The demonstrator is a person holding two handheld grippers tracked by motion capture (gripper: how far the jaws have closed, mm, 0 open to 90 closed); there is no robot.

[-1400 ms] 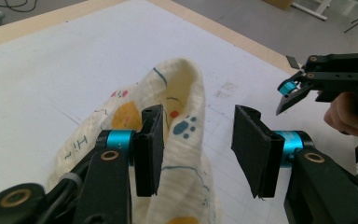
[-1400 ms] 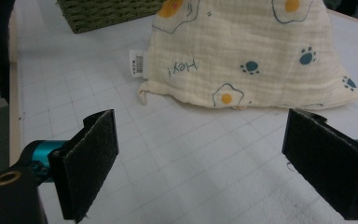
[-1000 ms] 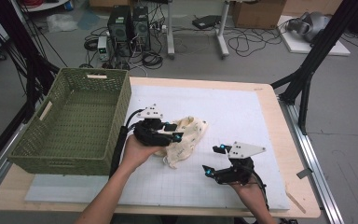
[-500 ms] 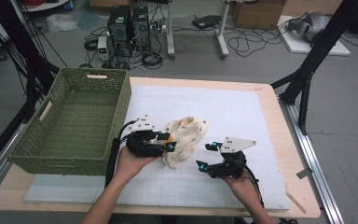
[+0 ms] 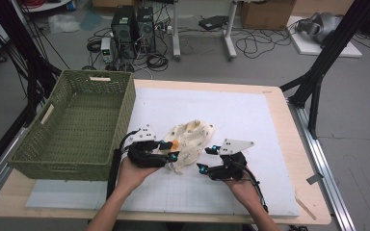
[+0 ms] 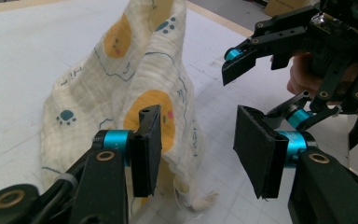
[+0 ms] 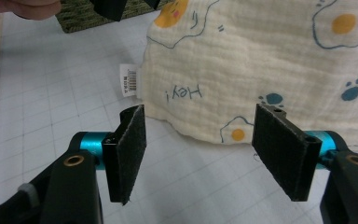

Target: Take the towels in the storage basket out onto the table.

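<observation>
A: Logging cloth position. Printed muslin cloth [image 5: 189, 144] lies crumpled on the white gridded mat [image 5: 250, 120], near the mat's middle, just right of the green wicker basket [image 5: 77, 130]. Print: fried eggs, blue paw marks, the word "Hey!". A small white barcode label [image 7: 129, 80] sticks out at one edge.

B: Left gripper [image 5: 167, 150]?

A: Jaws wide apart, nothing clamped. In the left gripper view [image 6: 198, 144] the cloth stands in a raised fold right behind the one pad [image 6: 147, 149]; whether pad and fabric touch, cannot tell. The other pad is clear of the cloth, over bare mat.

B: Right gripper [image 5: 206, 159]?

A: Also fully spread, empty. In the right gripper view [image 7: 209, 149] the cloth's near edge lies just beyond the pads [image 7: 284, 149], roughly centred on the gap, not between them. From the high view it sits just right of the cloth's lower corner, apart from it.

B: Relation of the two?

A: They flank the cloth's near end, left gripper at its left edge, right gripper at its right, tips pointing toward each other.
</observation>
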